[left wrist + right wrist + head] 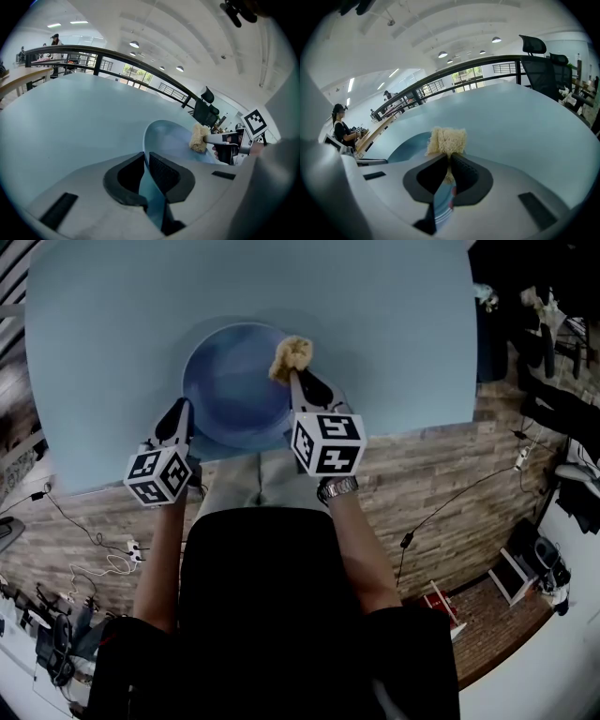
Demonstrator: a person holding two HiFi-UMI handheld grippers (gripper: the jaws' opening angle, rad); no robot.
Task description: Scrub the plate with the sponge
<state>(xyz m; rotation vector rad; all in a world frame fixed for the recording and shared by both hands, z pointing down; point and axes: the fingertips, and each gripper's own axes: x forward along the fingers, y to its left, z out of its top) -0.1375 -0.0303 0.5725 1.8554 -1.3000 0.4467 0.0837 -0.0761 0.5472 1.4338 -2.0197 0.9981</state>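
Observation:
A round blue plate [230, 390] lies on the light blue table, near its front edge. My left gripper [176, 427] is shut on the plate's near left rim [146, 150]; the rim runs between its jaws. My right gripper [298, 382] is shut on a yellow sponge [292, 356], which rests at the plate's right rim. In the right gripper view the sponge [446, 140] sticks out past the jaws, with the plate [410, 145] to its left. From the left gripper view, the sponge [198, 137] and right gripper [213, 139] sit across the plate.
The light blue table [394, 324] stretches far beyond the plate. Its front edge runs just under my grippers. A wood-look floor [441, 474] with cables lies below, and black office chairs [539, 61] stand at the table's far right.

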